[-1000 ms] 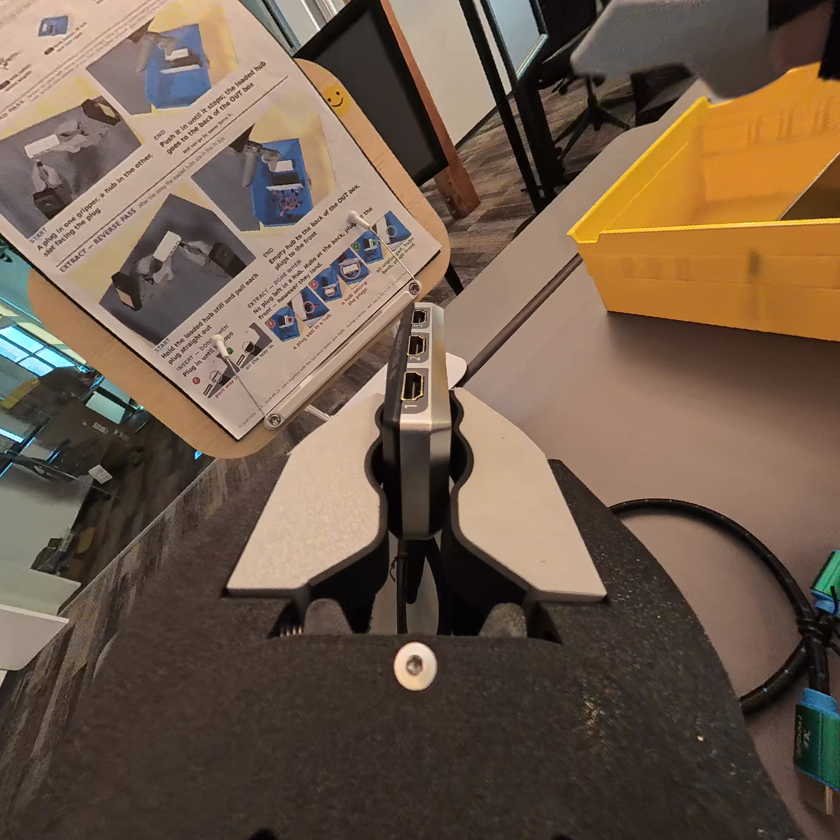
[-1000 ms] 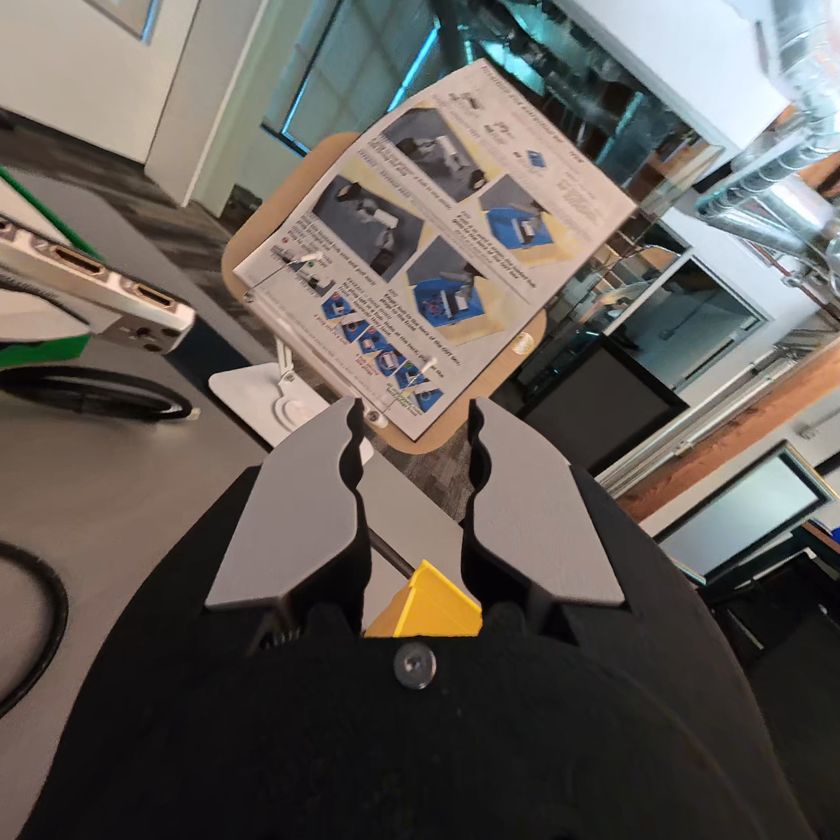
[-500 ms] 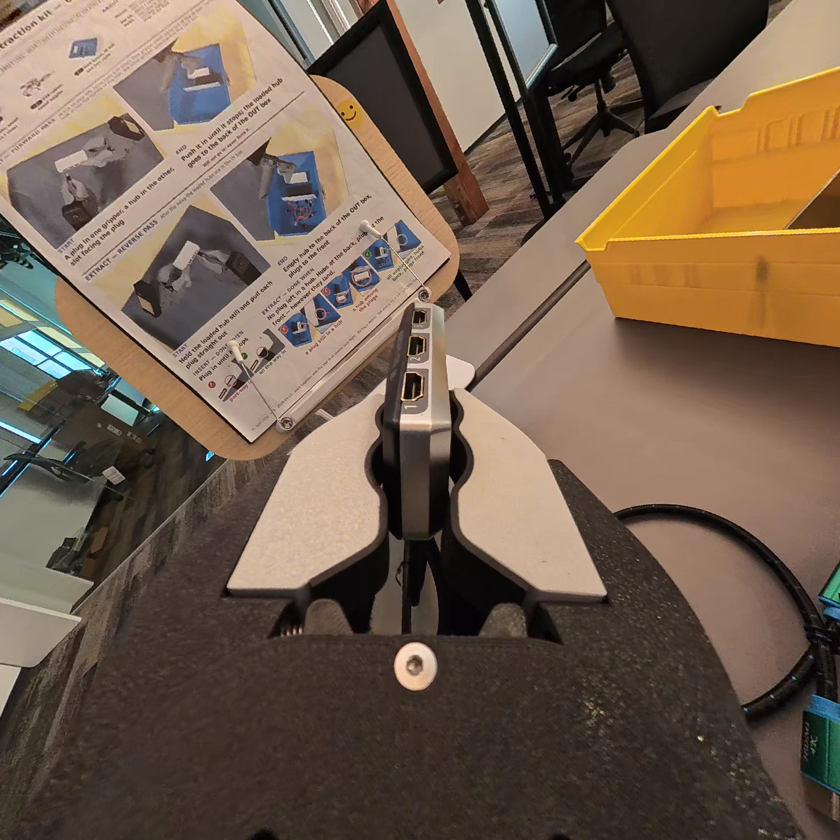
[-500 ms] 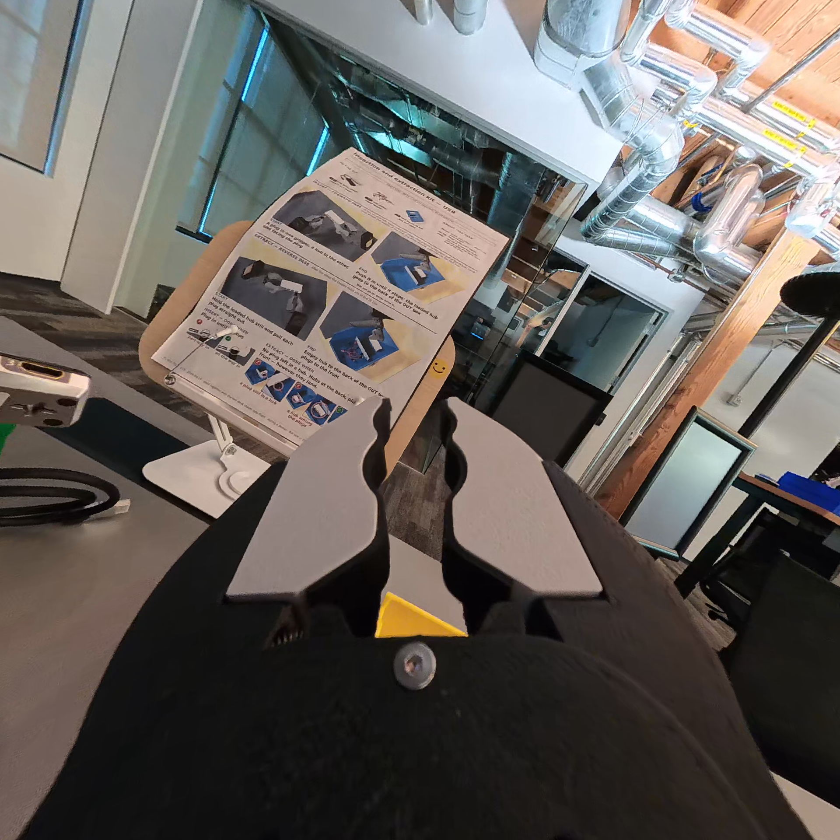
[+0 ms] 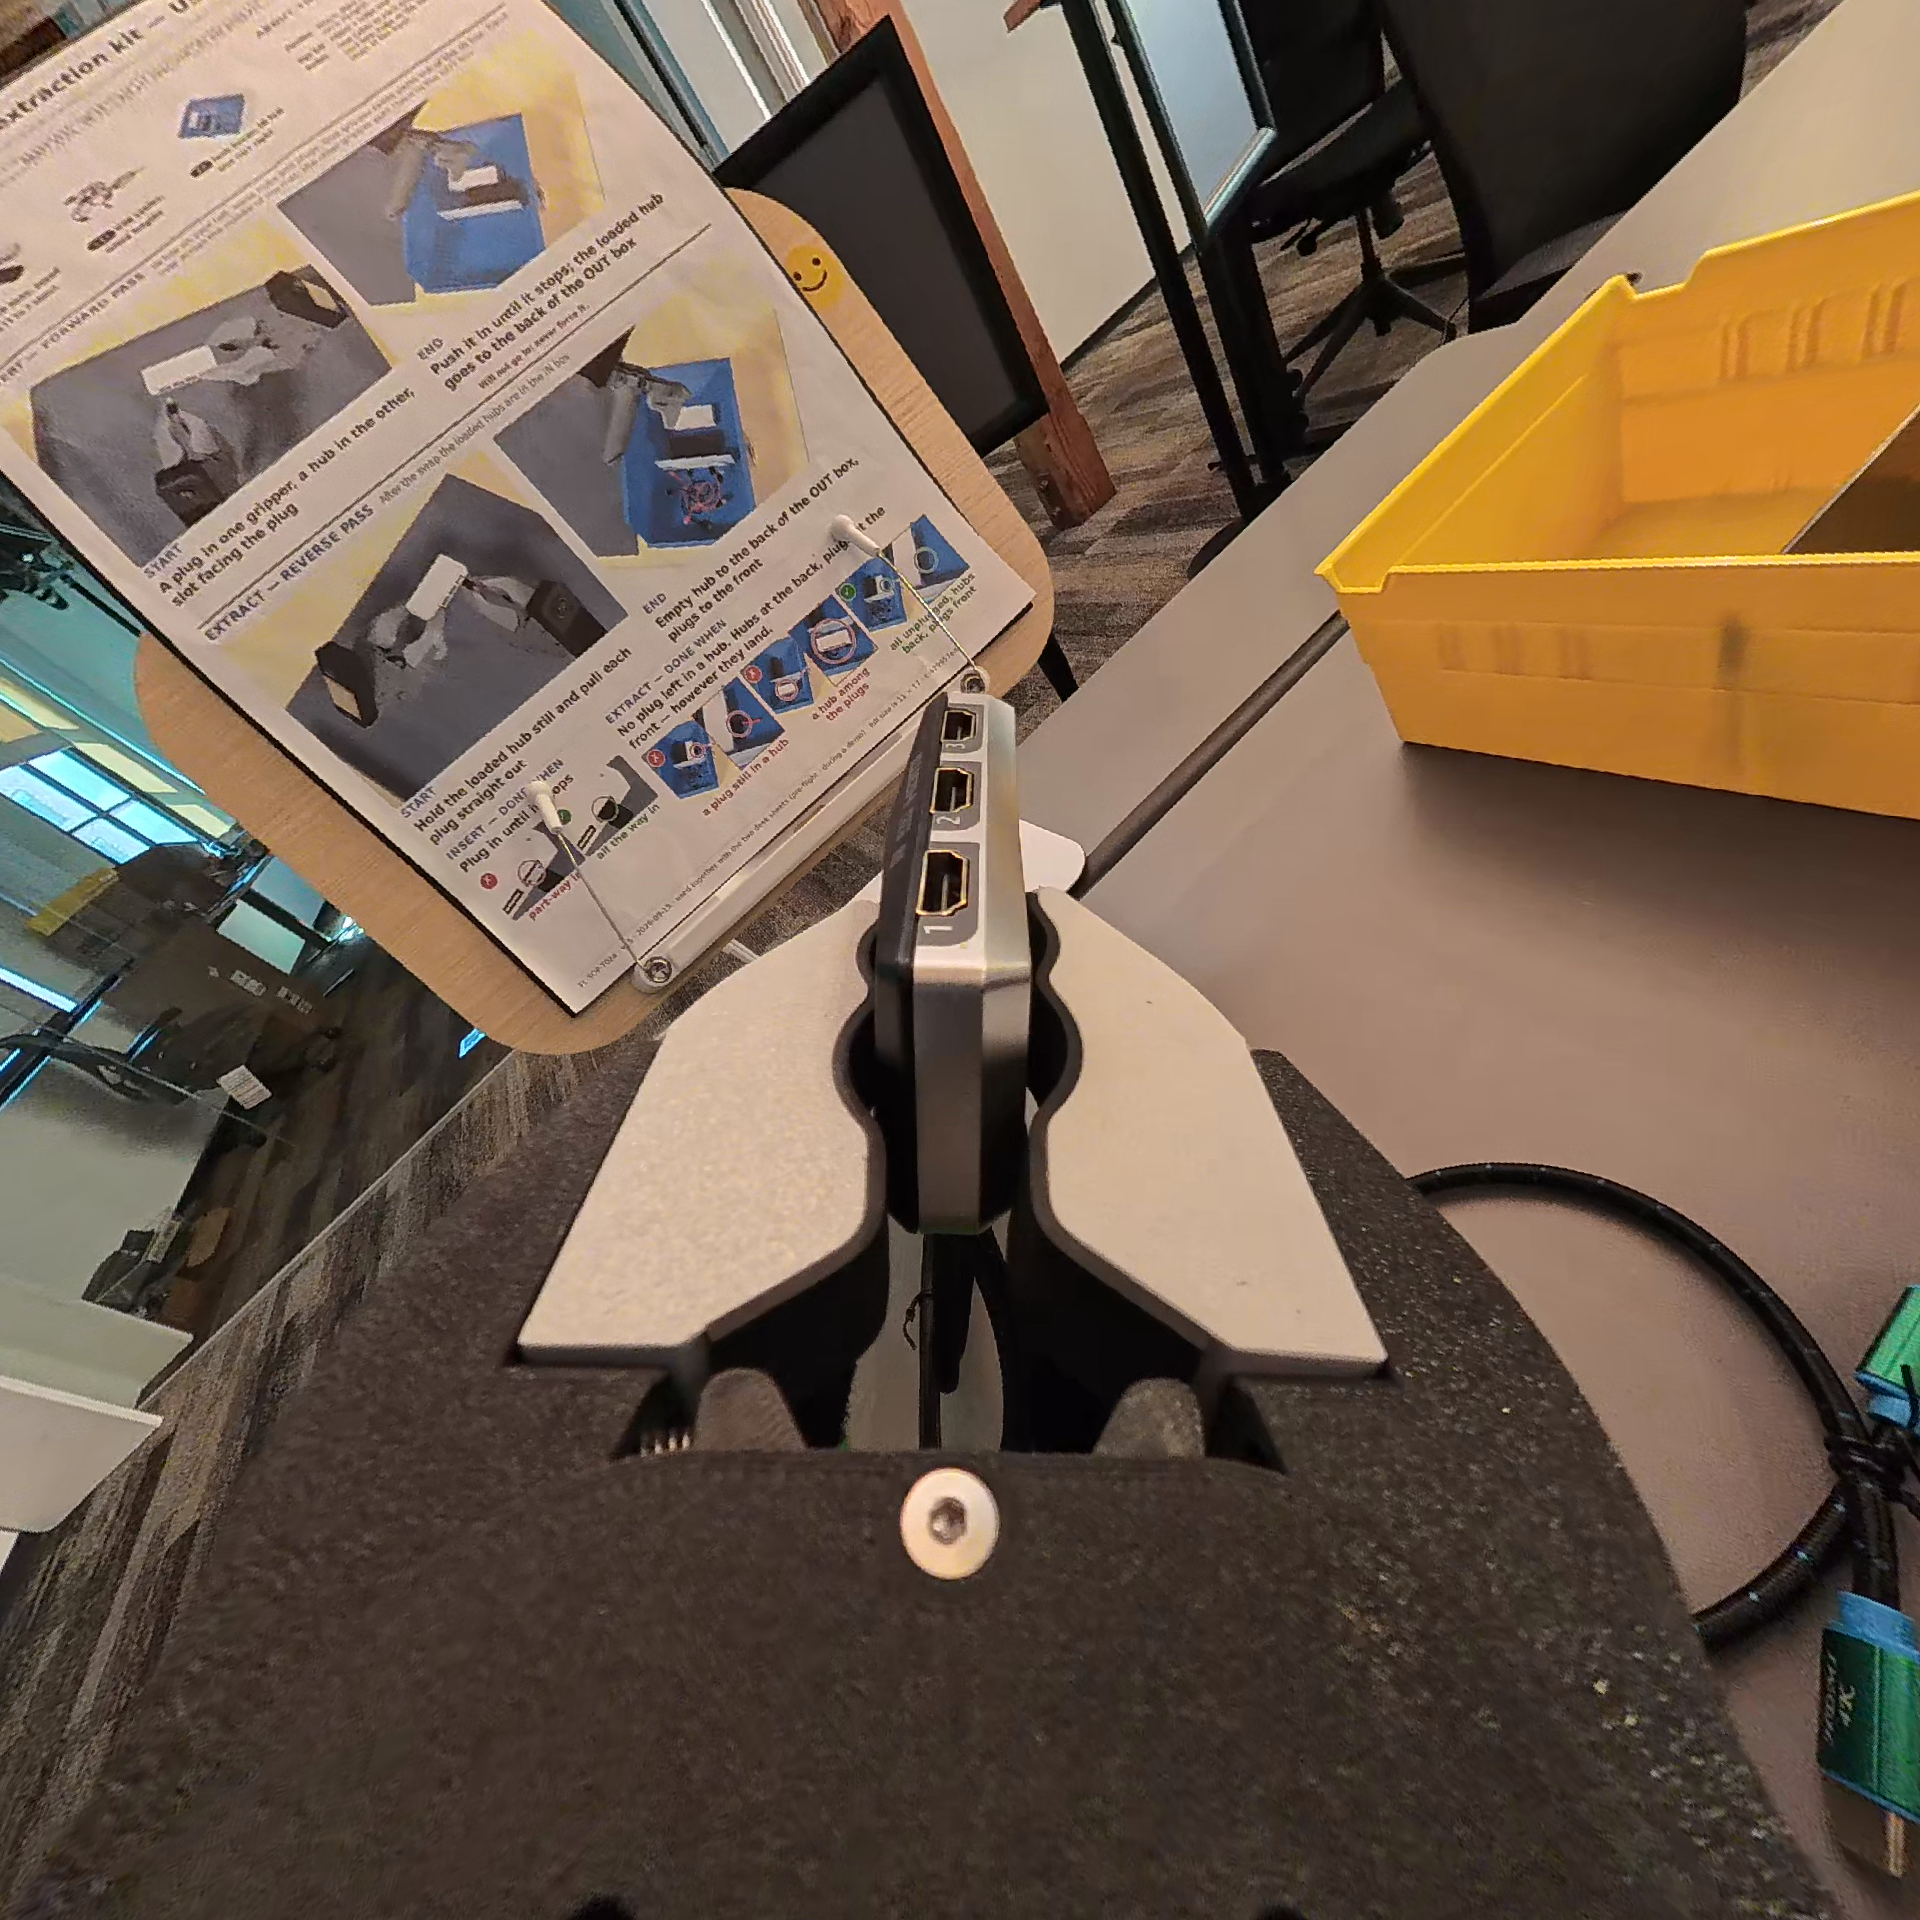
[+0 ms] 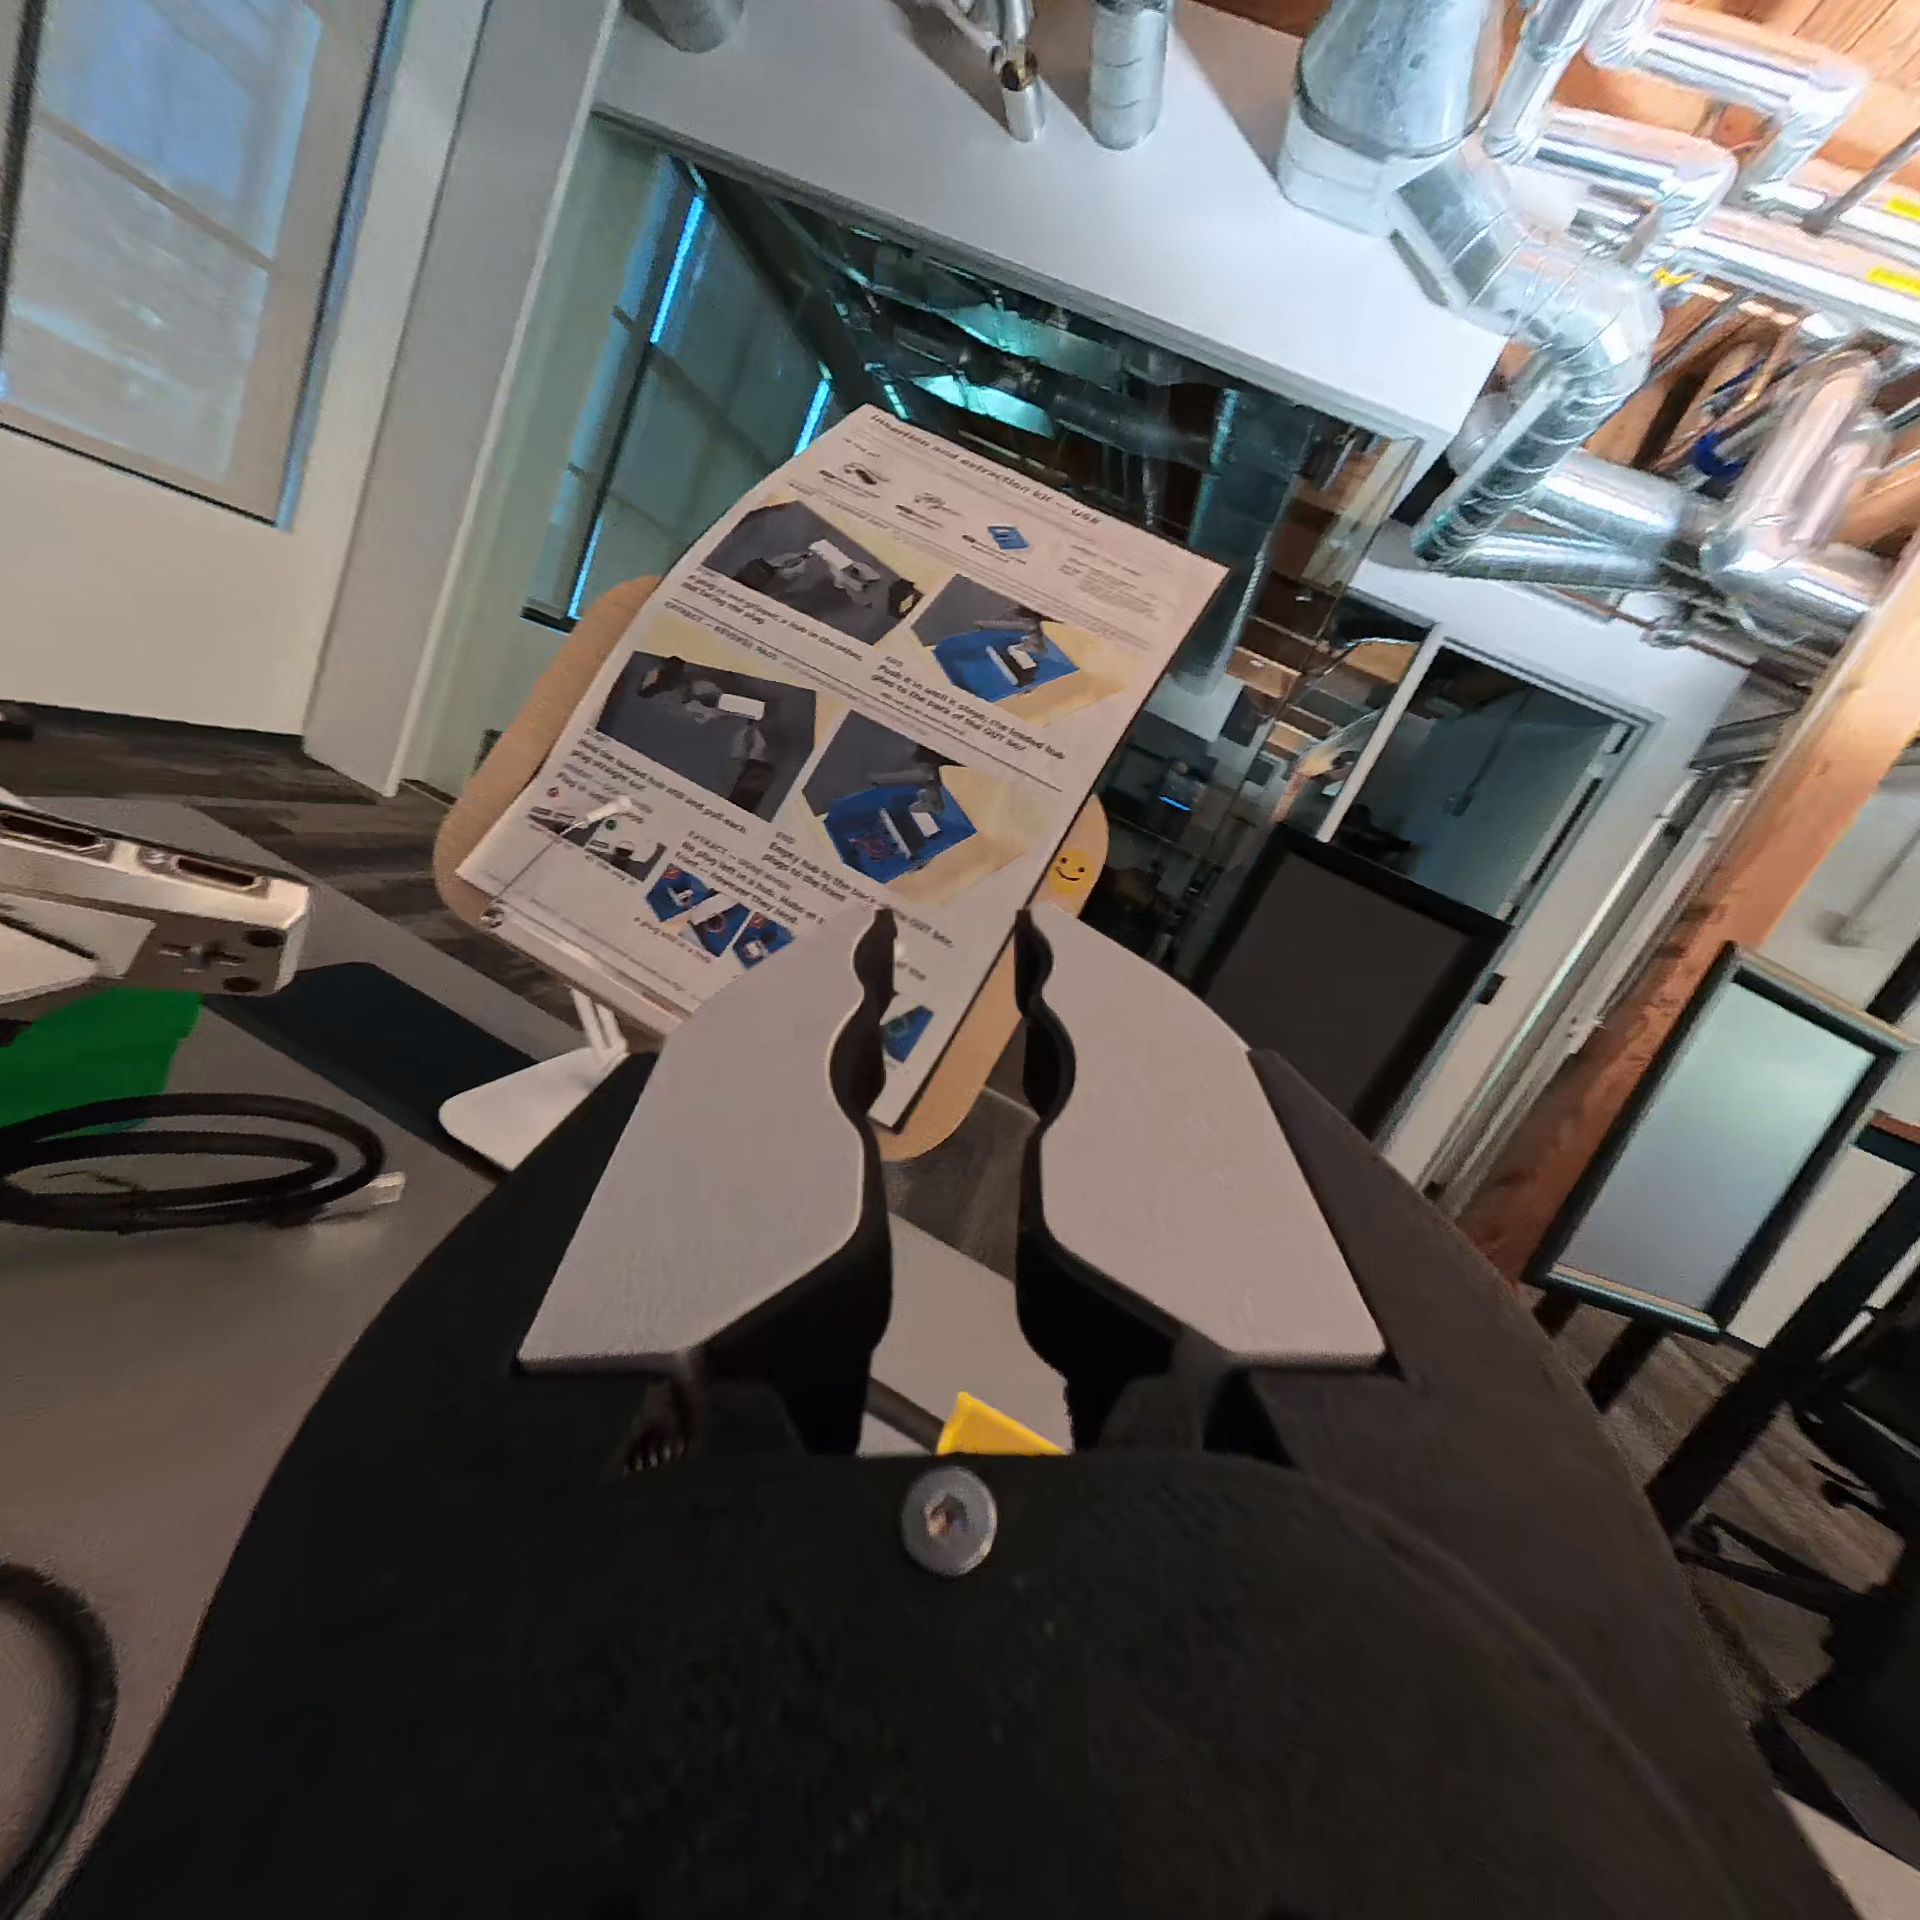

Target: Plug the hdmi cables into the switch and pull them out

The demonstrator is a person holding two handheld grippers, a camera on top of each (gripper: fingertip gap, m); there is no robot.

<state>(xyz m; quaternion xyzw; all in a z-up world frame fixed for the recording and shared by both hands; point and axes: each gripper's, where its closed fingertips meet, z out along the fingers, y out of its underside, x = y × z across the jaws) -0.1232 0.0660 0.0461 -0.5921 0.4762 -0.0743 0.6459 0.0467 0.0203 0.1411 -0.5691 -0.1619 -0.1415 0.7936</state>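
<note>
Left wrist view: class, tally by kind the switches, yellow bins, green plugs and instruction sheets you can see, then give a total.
switch: 1
yellow bin: 1
green plugs: 2
instruction sheet: 1
Total: 5

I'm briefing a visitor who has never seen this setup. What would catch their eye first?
Probably the slim silver HDMI switch clamped upright in the left gripper, its three ports empty. Behind it stands a printed instruction sheet on a wooden stand, and to the right a bright yellow plastic bin sits on the grey table. The right gripper holds nothing.
</note>
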